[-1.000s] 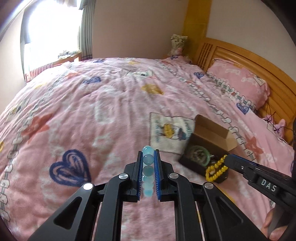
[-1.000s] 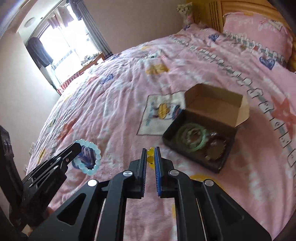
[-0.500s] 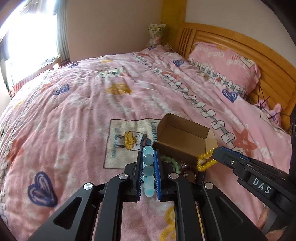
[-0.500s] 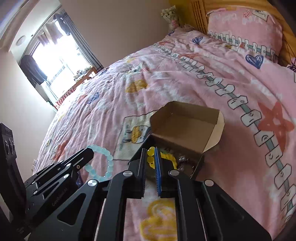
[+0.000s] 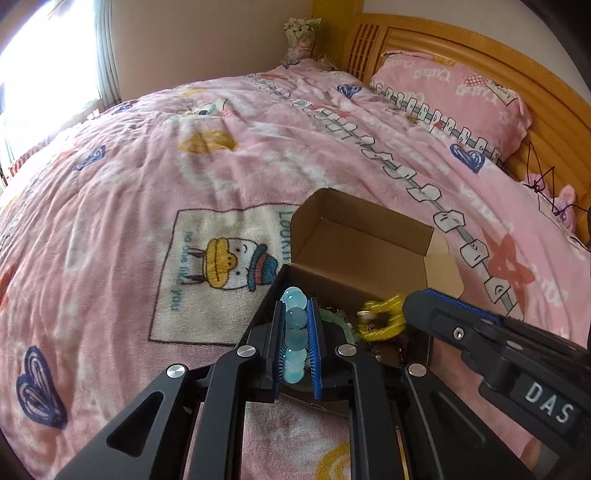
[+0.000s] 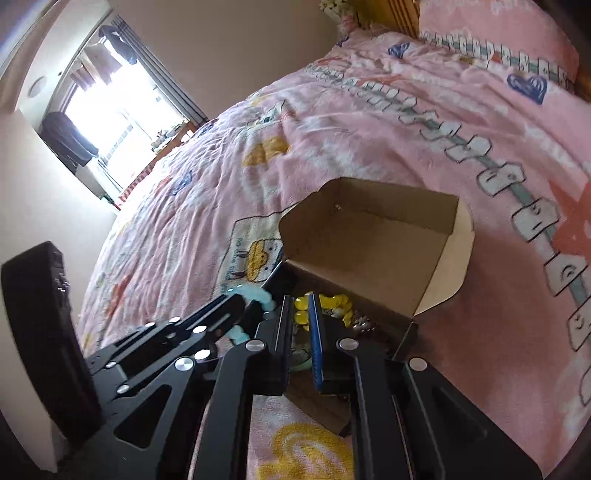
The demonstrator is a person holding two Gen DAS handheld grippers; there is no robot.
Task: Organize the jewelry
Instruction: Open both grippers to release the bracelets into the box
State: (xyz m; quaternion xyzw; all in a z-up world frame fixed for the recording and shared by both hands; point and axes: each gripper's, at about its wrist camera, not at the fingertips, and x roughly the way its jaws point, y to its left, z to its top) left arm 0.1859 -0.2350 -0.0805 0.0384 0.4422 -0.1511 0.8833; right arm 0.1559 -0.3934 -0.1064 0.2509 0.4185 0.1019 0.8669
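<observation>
Jewelry is split between your two grippers and the cardboard box (image 5: 373, 240) on the bed. Your left gripper (image 5: 295, 343) has its fingers clamped on a pale blue bead bracelet (image 5: 295, 332), the beads stacked in a line between the blue pads. Your right gripper (image 6: 301, 325) has its fingers pressed together on a yellow bead bracelet (image 5: 384, 319), which hangs just over the box's open tray.

Inside the tray you already have a green bracelet (image 5: 338, 321) and some darker pieces that are too shadowed to tell apart. The box's brown lid (image 6: 373, 236) stands up behind the tray, walling off the far side, with a side flap (image 6: 452, 273) jutting out on the right. Both grippers crowd the near rim of the tray, close beside each other, the left one at the tray's left corner and the right one over its middle.

Around the box the pink blanket (image 5: 184, 155) lies rumpled but bare, giving you open room to the left and toward the window (image 6: 110, 122). A pink pillow (image 5: 454, 96) leans against the wooden headboard (image 5: 517, 62) well beyond the box, and a small bouquet (image 5: 301, 35) sits in the far corner.
</observation>
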